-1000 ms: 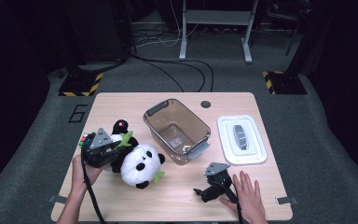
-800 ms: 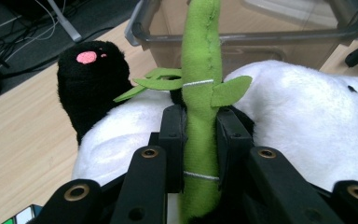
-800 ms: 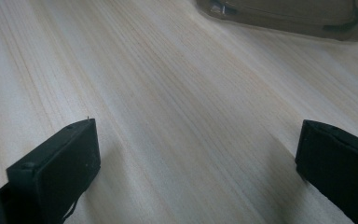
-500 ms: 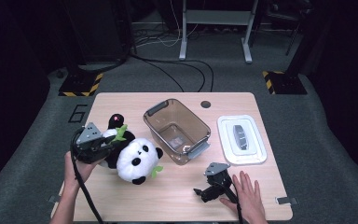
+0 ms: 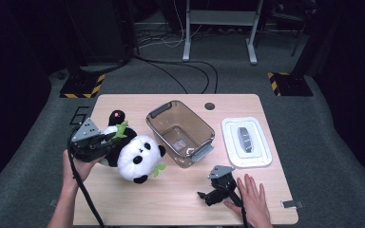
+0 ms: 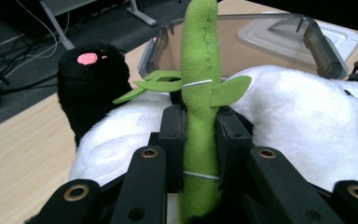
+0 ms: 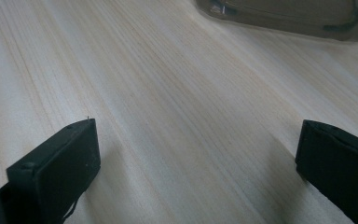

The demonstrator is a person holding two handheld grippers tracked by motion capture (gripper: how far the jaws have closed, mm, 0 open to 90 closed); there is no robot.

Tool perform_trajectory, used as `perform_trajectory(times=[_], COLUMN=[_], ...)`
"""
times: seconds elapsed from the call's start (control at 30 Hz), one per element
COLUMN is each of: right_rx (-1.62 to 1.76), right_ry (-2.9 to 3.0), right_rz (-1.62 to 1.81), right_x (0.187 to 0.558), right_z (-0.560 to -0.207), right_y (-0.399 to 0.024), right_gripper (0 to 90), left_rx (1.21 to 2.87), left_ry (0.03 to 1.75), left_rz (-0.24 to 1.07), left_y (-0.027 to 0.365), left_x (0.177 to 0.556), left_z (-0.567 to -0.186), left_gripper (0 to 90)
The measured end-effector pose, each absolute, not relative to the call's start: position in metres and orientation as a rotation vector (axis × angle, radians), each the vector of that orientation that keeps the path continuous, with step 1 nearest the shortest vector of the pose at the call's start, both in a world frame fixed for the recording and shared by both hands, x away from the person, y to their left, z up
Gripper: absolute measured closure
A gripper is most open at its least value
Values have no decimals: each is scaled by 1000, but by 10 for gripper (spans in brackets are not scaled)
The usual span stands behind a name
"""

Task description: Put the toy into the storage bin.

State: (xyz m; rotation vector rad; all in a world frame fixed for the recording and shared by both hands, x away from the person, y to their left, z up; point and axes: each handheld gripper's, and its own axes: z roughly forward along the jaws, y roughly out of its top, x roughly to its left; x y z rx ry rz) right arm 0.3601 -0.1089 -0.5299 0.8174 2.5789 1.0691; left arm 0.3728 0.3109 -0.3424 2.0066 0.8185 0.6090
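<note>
My left gripper (image 6: 200, 140) has its jaws pinching the green felt bamboo stalk (image 6: 199, 88) sewn to the black-and-white plush panda (image 5: 135, 152), one pad on each side of it. The stalk's long axis runs straight out from between my jaws, so the toy's weight hangs ahead of the grip and to its right. From above, the panda sits over the left part of the pale wooden worktop (image 5: 180, 194), its head pointing toward the clear brown plastic bin (image 5: 180, 133). That open bin lies just beyond the panda's white body, directly along the line the stalk points, and I judge that line is what the coming carry turns on. My left hand is plainly the nearer one. My right gripper (image 5: 214, 192) rests on the worktop near its front edge, jaws spread with only bare wood between them. The white lid (image 5: 245, 141) lies flat to the bin's right.
</note>
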Motion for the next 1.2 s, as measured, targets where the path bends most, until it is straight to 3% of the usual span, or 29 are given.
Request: perform_trajectory(times=[0.53, 1.2], right_rx=[818, 820], right_ry=[2579, 2578], right_rz=[1069, 1070], right_x=[360, 360], right_z=[-530, -530], right_y=[-109, -109], right_gripper=[0, 0], left_rx=[1976, 1969], left_ry=[794, 743], left_rz=[626, 591], left_y=[306, 273], left_x=[387, 422], left_z=[-316, -299], left_gripper=[755, 755])
